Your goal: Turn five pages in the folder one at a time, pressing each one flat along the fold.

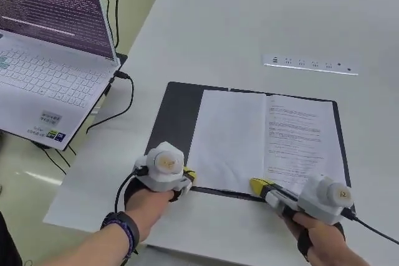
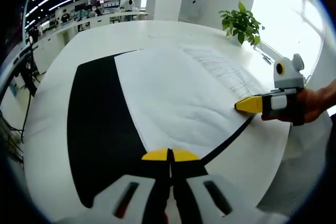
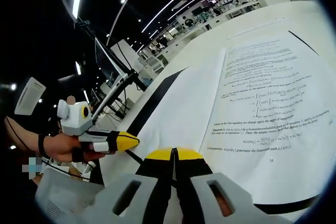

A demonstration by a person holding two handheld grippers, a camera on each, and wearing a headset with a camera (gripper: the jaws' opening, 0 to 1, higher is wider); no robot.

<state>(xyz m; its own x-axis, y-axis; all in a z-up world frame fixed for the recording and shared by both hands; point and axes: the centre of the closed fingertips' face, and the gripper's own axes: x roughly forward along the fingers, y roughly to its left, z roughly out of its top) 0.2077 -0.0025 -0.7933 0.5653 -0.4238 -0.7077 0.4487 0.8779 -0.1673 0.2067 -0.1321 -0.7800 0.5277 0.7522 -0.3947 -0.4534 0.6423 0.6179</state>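
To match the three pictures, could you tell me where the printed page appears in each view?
Head view: printed page, right of centre.
Left gripper view: printed page, upper right.
Right gripper view: printed page, centre right.
Shared landmark: the black folder beneath it.

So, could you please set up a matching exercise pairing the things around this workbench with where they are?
Things:
1. open black folder with white pages
2. white open laptop
3. white flat socket strip
4. green leafy potted plant

Places:
A. on the white table, beyond the folder
B. left of the folder, screen lit
C. background of the left gripper view, past the table
D. lying flat, middle of the head view

Pairs: 1-D, 2-B, 3-A, 4-C.
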